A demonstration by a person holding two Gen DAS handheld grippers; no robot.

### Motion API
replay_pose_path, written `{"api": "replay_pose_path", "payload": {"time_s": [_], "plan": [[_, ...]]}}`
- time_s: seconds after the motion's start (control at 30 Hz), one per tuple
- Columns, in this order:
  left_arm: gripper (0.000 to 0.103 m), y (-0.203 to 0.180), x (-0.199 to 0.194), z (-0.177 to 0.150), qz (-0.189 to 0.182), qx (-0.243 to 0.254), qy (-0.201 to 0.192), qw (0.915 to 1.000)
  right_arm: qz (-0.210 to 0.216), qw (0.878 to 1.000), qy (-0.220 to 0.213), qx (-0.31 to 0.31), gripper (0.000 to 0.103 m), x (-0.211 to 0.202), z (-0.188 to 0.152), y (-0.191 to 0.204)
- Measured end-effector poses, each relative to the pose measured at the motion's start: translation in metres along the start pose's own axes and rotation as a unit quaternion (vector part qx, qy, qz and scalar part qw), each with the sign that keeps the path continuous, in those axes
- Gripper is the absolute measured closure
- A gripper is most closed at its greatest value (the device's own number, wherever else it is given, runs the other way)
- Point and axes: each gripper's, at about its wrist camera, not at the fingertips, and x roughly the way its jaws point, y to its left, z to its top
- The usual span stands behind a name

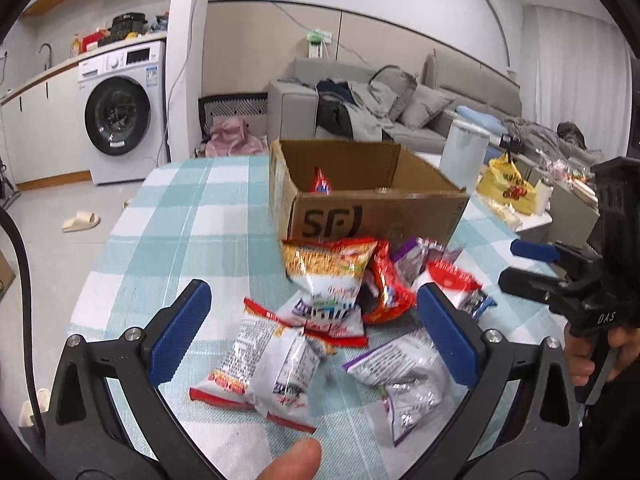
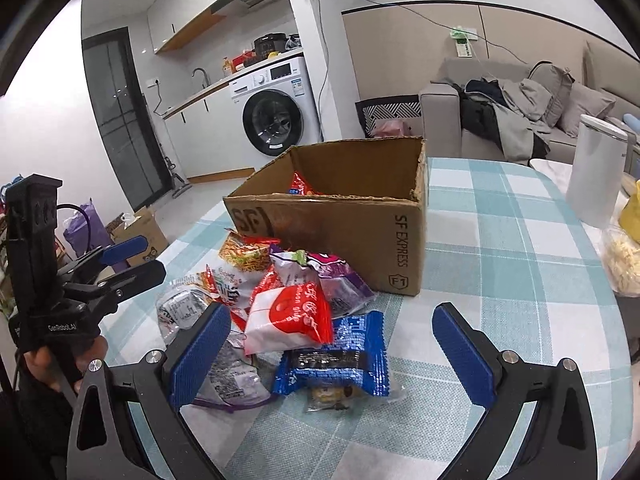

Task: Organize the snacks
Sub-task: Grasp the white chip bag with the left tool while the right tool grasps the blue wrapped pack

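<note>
Left gripper (image 1: 314, 334) fingers apart, empty, over crinkled white-and-red snack packets (image 1: 264, 364). Right gripper (image 2: 332, 350) fingers apart, empty; blue foil packet (image 2: 334, 354) between them. Open brown cardboard box (image 2: 340, 216) stands beyond the pile; checked desk (image 2: 516, 248) bare rightward.

"sf", "sf express", "f1" on cardboard box (image 2: 400, 248); "das" on right claw (image 1: 532, 264)

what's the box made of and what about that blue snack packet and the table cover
Box: brown corrugated cardboard, matte, with a ragged torn rim. Blue packet: glossy plastic film, crimped zigzag edges. Table cover: probably woven cloth, going by its fine matte weave texture.
</note>
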Motion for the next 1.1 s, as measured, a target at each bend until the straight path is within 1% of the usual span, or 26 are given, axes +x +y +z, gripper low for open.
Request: {"api": "replay_pose_path", "payload": {"time_s": [0.1, 0.2, 0.27, 0.47, 0.53, 0.67, 0.77, 0.97, 1.1], "plan": [[0.001, 0.006, 0.006, -0.004, -0.010, -0.009, 0.010, 0.9999, 0.007, 1.000, 0.010, 0.014, 0.000, 0.006, -0.004, -0.003], [0.001, 0.008, 0.011, -0.008, 0.004, 0.000, 0.010, 0.9999, -0.002, 1.000, 0.030, 0.007, 0.000, 0.013, -0.007, -0.002], [0.001, 0.010, 0.012, -0.010, 0.007, 0.002, 0.011, 0.9999, -0.010, 0.999, 0.038, 0.000, 0.000, 0.017, -0.009, -0.001], [0.001, 0.013, 0.018, -0.014, 0.016, 0.004, 0.019, 0.9997, -0.004, 0.998, 0.058, 0.004, 0.000, 0.025, -0.014, -0.003], [0.001, 0.014, 0.021, -0.015, 0.024, 0.003, 0.024, 0.9994, -0.003, 0.998, 0.066, 0.004, 0.000, 0.028, -0.015, -0.004], [0.001, 0.014, 0.026, -0.020, 0.028, 0.015, 0.031, 0.9990, -0.002, 0.997, 0.081, 0.006, 0.001, 0.034, -0.018, -0.005], [0.001, 0.016, 0.031, -0.024, 0.022, 0.016, 0.043, 0.9987, -0.001, 0.996, 0.088, 0.006, 0.001, 0.037, -0.020, -0.006], [0.001, 0.025, 0.044, -0.032, 0.019, -0.001, 0.074, 0.9971, 0.004, 0.995, 0.102, -0.003, 0.001, 0.044, -0.024, -0.002], [0.001, 0.029, 0.048, -0.034, 0.020, -0.003, 0.078, 0.9968, -0.003, 0.994, 0.109, -0.009, 0.001, 0.048, -0.025, 0.001]]}}
